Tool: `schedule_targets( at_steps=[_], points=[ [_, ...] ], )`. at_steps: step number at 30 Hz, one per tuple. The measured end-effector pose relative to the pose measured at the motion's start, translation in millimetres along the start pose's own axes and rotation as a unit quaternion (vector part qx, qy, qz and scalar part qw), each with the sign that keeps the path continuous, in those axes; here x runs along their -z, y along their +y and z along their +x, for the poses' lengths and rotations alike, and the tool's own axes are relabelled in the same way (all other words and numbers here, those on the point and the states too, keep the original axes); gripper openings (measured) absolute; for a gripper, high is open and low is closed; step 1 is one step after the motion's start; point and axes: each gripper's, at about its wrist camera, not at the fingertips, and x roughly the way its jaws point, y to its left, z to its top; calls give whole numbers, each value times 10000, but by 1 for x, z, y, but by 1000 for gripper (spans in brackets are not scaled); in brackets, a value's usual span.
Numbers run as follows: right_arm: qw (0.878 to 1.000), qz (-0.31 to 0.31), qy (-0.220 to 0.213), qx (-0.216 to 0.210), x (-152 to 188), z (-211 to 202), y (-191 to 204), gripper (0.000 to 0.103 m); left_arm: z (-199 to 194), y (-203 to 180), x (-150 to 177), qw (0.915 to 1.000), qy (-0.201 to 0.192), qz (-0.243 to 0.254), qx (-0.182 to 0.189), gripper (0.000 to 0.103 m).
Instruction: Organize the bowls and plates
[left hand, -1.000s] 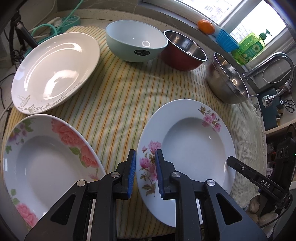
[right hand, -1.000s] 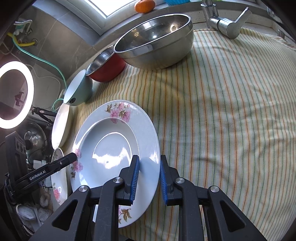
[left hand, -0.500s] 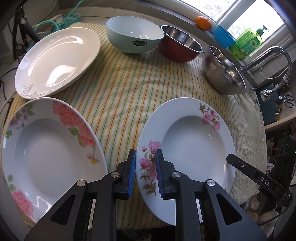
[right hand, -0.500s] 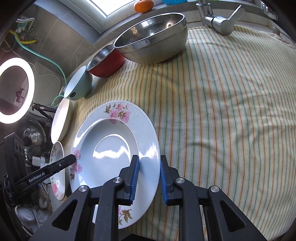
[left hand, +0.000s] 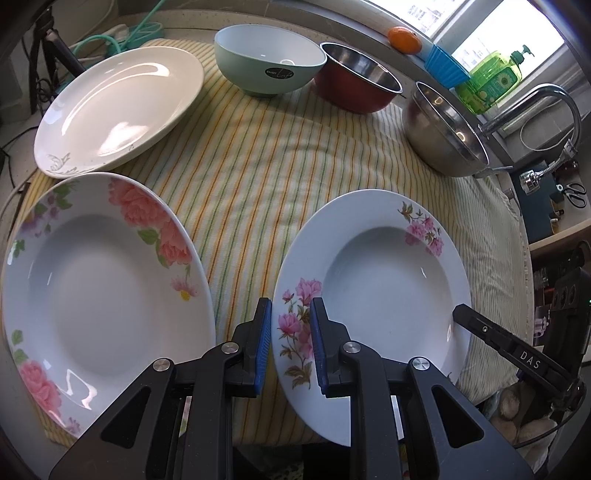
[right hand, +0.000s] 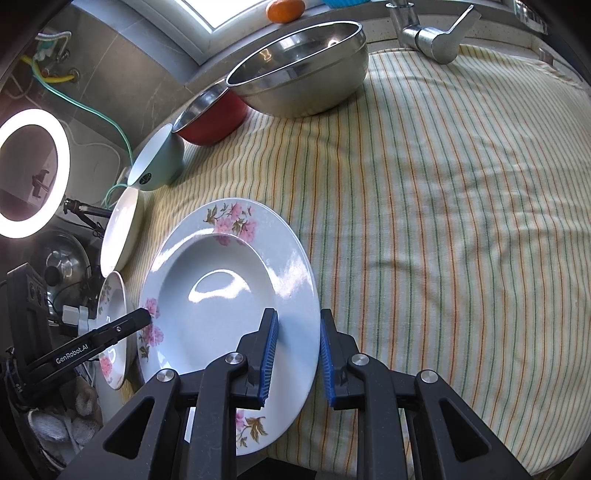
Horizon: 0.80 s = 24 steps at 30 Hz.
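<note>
While angled down, both tongs grip plate.

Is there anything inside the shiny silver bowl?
Empty, as far as it shows. The silver bowl reveals only bare, shiny metal inside in the right wrist view; its very bottom stays hidden.

You are working at a counter covered by a striped cloth in cream, yellow and green. Behind it a grey stone sill runs under a bright window, and daylight falls across the cloth. A chrome faucet curves up at your right (its lever shows in the right wrist view). On the sill stand an orange, a blue cup and a green soap bottle. A lit ring light glows at the left.
</note>
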Motion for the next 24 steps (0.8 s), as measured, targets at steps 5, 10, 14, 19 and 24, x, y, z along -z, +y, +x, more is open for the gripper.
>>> schedule_targets(
  at_steps=[5,10,14,19,24],
  points=[
    [10000,-12,18,13,1,0,1,20,0,1,0,10000,4,-1,9,18],
    [10000,30,23,12,4,-1,1,20,1,-1,2,10000,19,45,-6,18],
    [10000,-4,30,53,3,-2,3,20,2,0,2,10000,36,43,4,19],
    [9999,-7,7,114,4,-3,4,21,-1,-1,2,10000,-13,86,-16,18],
    [9986,-176,-295,401,2,-16,6,40,-14,-1,1,9994,-283,116,-166,18]
  ],
)
